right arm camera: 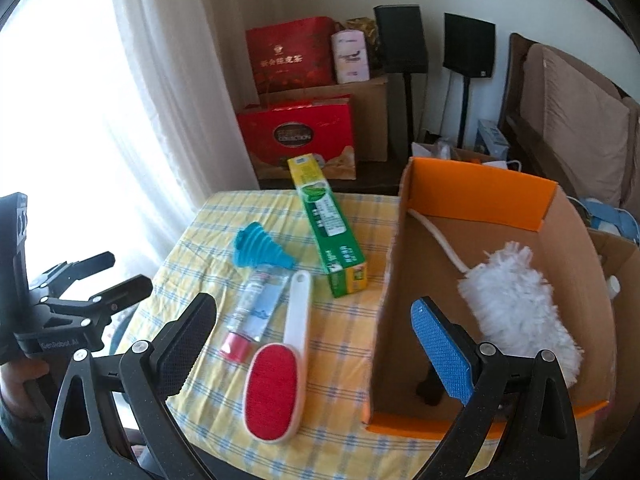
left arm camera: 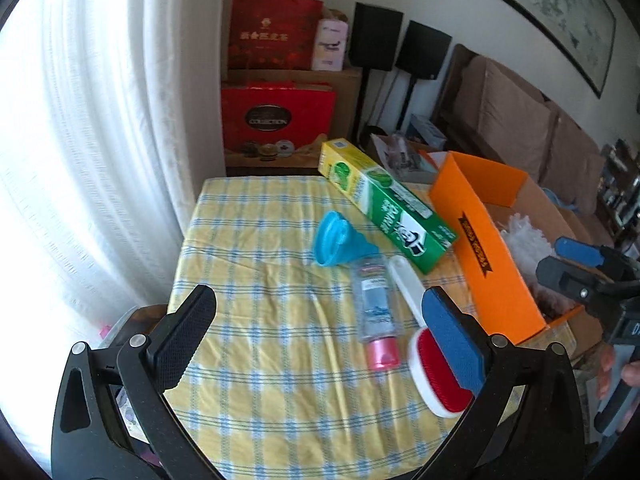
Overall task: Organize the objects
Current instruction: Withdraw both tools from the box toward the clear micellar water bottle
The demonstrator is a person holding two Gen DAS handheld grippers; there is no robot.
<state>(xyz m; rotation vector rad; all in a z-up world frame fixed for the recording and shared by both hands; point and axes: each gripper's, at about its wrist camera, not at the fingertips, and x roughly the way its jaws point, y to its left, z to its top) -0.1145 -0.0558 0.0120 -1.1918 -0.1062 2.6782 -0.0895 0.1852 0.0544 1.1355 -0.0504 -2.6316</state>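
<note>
On the yellow checked tablecloth (left arm camera: 260, 320) lie a blue funnel (left arm camera: 340, 240), a long green box (left arm camera: 384, 204), a clear tube with a pink cap (left arm camera: 376, 316) and a red lint brush with a white handle (left arm camera: 434, 372). They also show in the right wrist view: funnel (right arm camera: 260, 250), green box (right arm camera: 328, 224), tube (right arm camera: 256, 312), lint brush (right arm camera: 280, 368). An orange cardboard box (right arm camera: 480, 188) at the table's right holds a white fluffy duster (right arm camera: 520, 308). My left gripper (left arm camera: 320, 340) is open and empty above the cloth. My right gripper (right arm camera: 316, 344) is open and empty over the brush and box edge.
Red gift boxes (right arm camera: 300, 136) and a cardboard carton stand behind the table. Two black speakers (right arm camera: 468, 46) and a brown sofa (right arm camera: 580, 120) are at the right. A white curtain (left arm camera: 100, 140) hangs at the left. My right gripper also shows in the left wrist view (left arm camera: 588, 264).
</note>
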